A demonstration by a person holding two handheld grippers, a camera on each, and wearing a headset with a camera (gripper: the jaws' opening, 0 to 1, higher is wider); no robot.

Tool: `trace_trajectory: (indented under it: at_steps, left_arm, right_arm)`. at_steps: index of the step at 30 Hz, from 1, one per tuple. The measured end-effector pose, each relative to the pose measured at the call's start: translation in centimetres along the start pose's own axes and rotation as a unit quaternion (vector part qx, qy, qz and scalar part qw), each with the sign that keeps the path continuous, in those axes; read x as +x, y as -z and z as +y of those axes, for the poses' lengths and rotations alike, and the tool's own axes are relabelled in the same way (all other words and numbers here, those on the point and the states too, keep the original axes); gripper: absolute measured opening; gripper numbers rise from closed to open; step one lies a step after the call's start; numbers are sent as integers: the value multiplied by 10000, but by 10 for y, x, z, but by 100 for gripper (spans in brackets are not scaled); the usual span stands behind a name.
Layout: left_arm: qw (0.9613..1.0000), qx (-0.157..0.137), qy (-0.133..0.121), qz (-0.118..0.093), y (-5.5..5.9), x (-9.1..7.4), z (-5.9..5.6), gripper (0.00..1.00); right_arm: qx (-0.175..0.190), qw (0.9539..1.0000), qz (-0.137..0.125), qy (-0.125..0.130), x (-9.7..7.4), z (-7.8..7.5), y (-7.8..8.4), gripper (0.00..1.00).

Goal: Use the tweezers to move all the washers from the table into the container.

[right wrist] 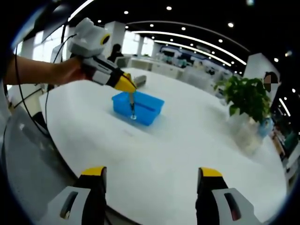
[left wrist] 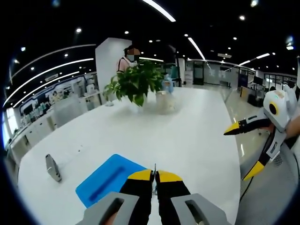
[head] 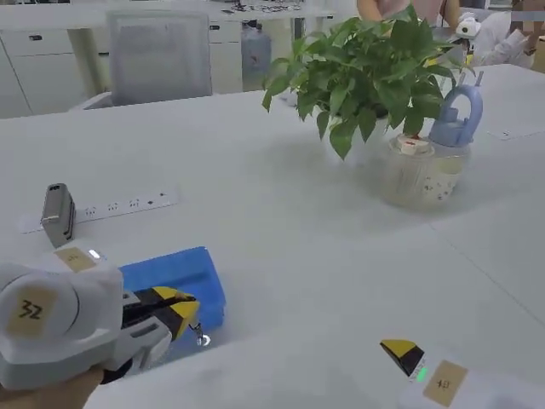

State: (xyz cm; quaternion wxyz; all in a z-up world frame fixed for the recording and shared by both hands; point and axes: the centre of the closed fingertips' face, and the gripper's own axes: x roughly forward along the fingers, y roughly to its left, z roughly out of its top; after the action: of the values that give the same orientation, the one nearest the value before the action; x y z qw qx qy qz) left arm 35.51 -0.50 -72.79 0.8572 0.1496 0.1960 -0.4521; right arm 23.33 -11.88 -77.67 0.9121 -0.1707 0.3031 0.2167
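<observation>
White surface (head: 324, 256) is carrying a blue plastic container (head: 174, 274); left gripper (left wrist: 154, 174) is clamping slim metal tweezers (right wrist: 131, 104) holding a small washer (head: 204, 340) beside it, probably undelivered; right gripper (right wrist: 152, 171) is gaping.

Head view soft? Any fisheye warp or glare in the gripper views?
Head view: soft throughout, white table washed out. Left gripper view: ceiling light strips bow, sheen on the table. Right gripper view: table edge curves; blue plastic container looks fairly sharp.
</observation>
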Motion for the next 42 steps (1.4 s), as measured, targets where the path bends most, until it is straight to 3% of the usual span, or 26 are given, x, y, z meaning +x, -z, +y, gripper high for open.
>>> trace_trajectory:
  at_steps: [10, 22, 28, 42]
  left_arm:
    - [9998, 138, -96, -124, -16, -3, 10, 0]
    - [9990, 379, -164, -173, -30, 6, 28, 0]
    - [9992, 347, -178, -76, -23, 15, 37, 0]
    - [9995, 166, -109, 228, 7, 39, 49, 0]
  right_arm:
    - [-1, 10000, -21, 35, -1, -1, -1, 77]
    - [-19, 10000, 33, 49, 0, -1, 1, 77]
    - [-64, 9999, 86, 32, 1, 0, 3, 77]
    - [-103, 9997, 230, -27, 3, 2, 8, 77]
